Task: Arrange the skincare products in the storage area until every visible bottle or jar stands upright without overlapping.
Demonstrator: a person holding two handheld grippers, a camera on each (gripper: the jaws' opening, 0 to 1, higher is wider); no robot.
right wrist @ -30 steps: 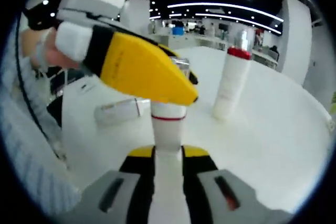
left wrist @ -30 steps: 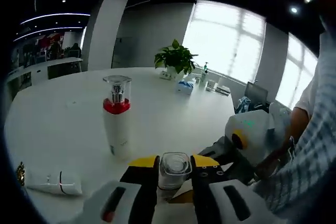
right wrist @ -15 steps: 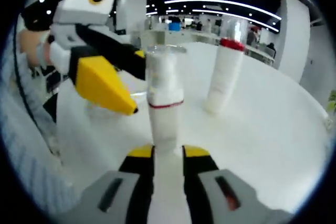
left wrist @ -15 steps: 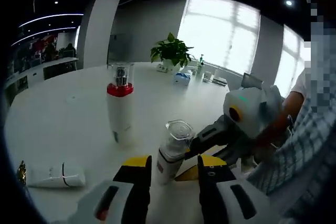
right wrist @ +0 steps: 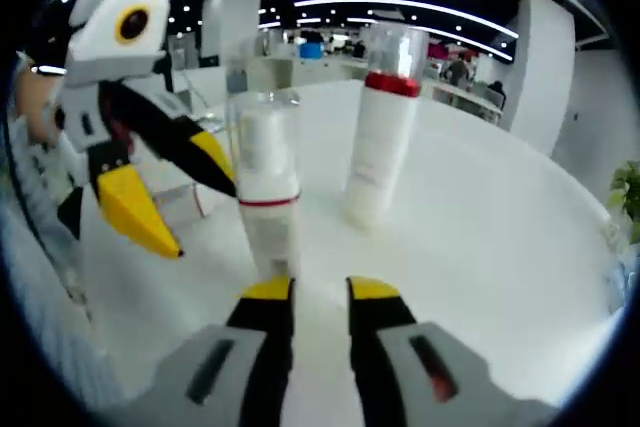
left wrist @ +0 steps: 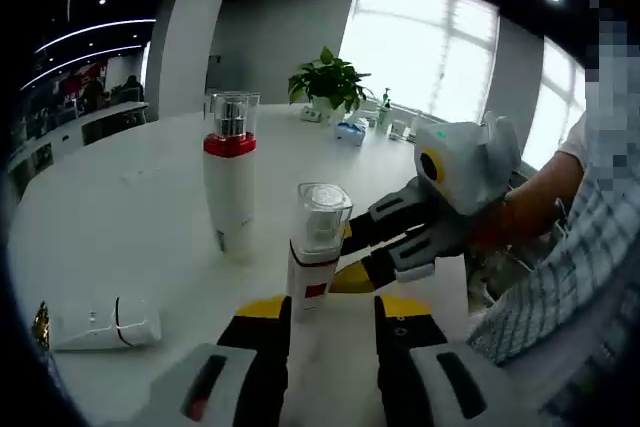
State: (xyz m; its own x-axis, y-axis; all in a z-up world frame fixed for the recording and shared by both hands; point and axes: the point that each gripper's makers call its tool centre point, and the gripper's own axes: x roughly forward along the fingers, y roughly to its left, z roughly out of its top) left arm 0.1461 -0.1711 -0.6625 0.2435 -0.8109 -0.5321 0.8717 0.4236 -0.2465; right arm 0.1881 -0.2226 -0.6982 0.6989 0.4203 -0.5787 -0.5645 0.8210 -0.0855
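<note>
A white tabletop (left wrist: 120,207) in a bright office carries a tall red-collared bottle (left wrist: 229,187) upright. Just beside it stands a small clear-capped bottle (left wrist: 315,262), with a tube (left wrist: 100,322) lying farther off. The left hand-held gripper (left wrist: 328,332) and right hand-held gripper (right wrist: 308,312) both stand apart, empty, near the small bottle.

Probably an office, white table (left wrist: 120,197), potted plant (left wrist: 328,82), ceiling strip lights (right wrist: 400,2)

The surface (left wrist: 120,207) is smooth white with a soft sheen, catching pale window glare toward the upper middle of the left gripper view. At centre, the small bottle (left wrist: 315,262) looks like matt white plastic under a clear glossy cap, and the taller bottle (left wrist: 230,187) left of it has a shiny red collar and a metallic pump under clear plastic. At lower left, the tube (left wrist: 100,325) looks like soft white plastic.
</note>
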